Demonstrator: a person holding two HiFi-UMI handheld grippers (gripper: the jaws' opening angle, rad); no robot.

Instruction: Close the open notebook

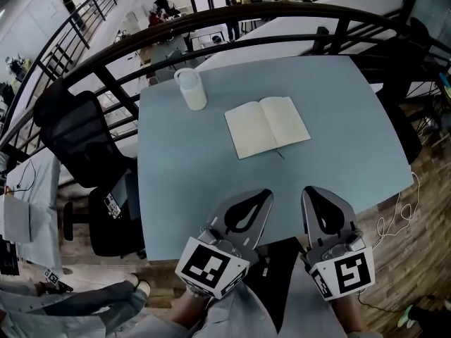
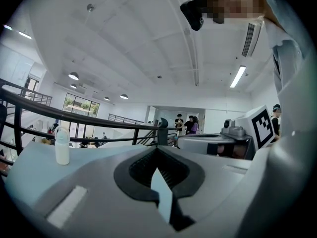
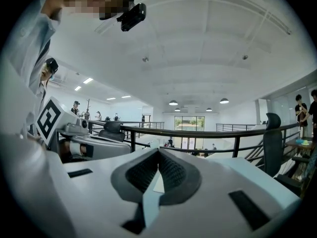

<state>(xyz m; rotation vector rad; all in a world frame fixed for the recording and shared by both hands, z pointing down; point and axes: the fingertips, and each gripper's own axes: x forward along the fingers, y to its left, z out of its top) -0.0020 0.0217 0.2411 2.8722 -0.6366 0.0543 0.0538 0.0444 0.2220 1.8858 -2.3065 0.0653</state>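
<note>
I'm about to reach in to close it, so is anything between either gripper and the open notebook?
Nothing visible: only bare table separates the left gripper and right gripper from the open notebook. The white bottle stands well aside.

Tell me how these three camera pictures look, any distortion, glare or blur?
Head view: fisheye bows the railing; even light, notebook sharp. Left gripper view: dark round vignette, left gripper up close, slightly soft; ceiling lamps bright. Right gripper view: same vignette, right gripper soft.
</note>
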